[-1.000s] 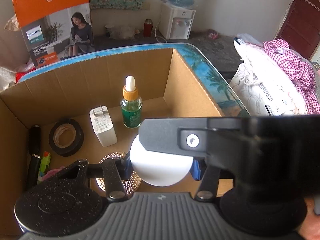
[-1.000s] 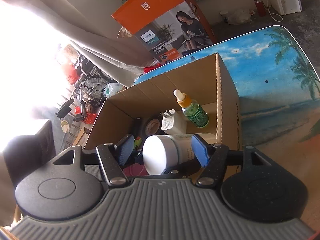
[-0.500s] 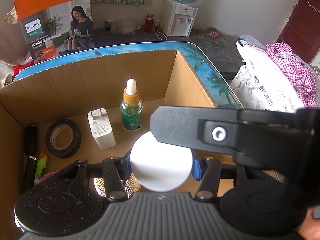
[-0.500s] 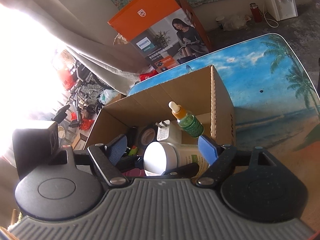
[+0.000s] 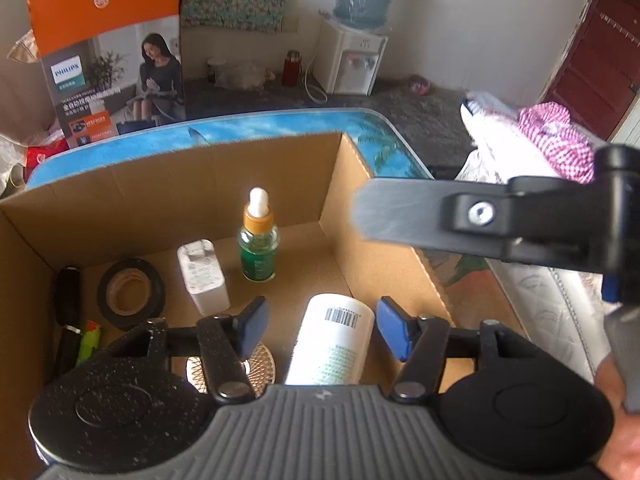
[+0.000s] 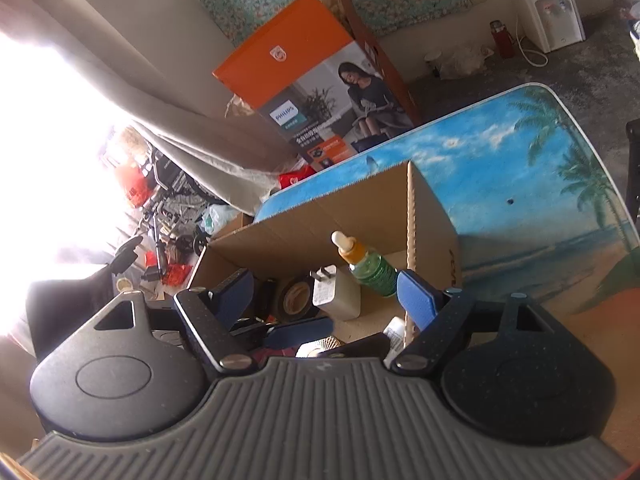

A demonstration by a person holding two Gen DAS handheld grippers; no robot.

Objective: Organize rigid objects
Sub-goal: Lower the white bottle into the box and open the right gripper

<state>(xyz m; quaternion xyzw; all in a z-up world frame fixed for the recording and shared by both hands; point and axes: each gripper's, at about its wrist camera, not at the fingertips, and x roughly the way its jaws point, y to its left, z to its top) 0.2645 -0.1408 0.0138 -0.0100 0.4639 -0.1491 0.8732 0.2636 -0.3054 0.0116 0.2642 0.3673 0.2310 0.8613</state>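
The cardboard box [image 5: 180, 184] stands on a table [image 6: 520, 184] printed with a beach scene. The white bottle [image 5: 334, 344] lies inside the box. The left gripper [image 5: 318, 330] jaws are opening around the bottle, pads clear. The right gripper [image 6: 326, 292] jaws are spread, empty. A water dispenser [image 5: 352, 60] stands by the far wall.

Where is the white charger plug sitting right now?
In the left wrist view the white charger plug lies on the floor of the cardboard box, between the black tape roll on its left and the green dropper bottle on its right.
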